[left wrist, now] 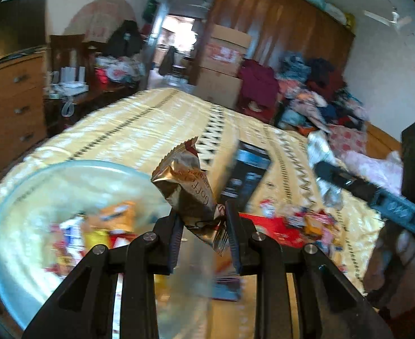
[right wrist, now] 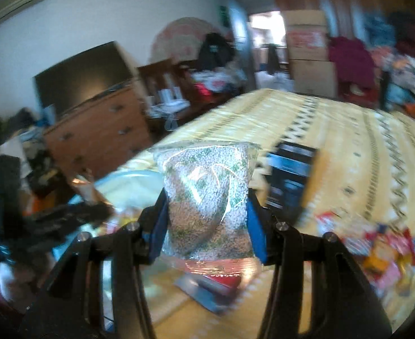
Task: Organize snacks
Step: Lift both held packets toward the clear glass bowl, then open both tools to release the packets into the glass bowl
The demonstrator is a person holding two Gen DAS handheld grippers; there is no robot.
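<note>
My left gripper (left wrist: 204, 226) is shut on a crumpled gold-brown coffee biscuit wrapper (left wrist: 186, 186), held up over the bed. Below and left of it lies a clear round bowl (left wrist: 15, 197) with several snack packets inside. My right gripper (right wrist: 207, 223) is shut on a clear bag of small pale and green grains (right wrist: 207, 186), lifted above the bedspread. In the left wrist view the right gripper (left wrist: 331, 175) reaches in from the right with a hand behind it. Loose snack packets (right wrist: 377, 248) lie on the bed at the right.
A dark box (right wrist: 289, 180) stands upright on the yellow patterned bedspread (right wrist: 348, 130). A red flat packet (left wrist: 272, 226) lies near the loose snacks. A wooden dresser (right wrist: 94, 132) stands left of the bed, cardboard boxes (left wrist: 221, 65) and piled clothes (left wrist: 314, 96) behind it.
</note>
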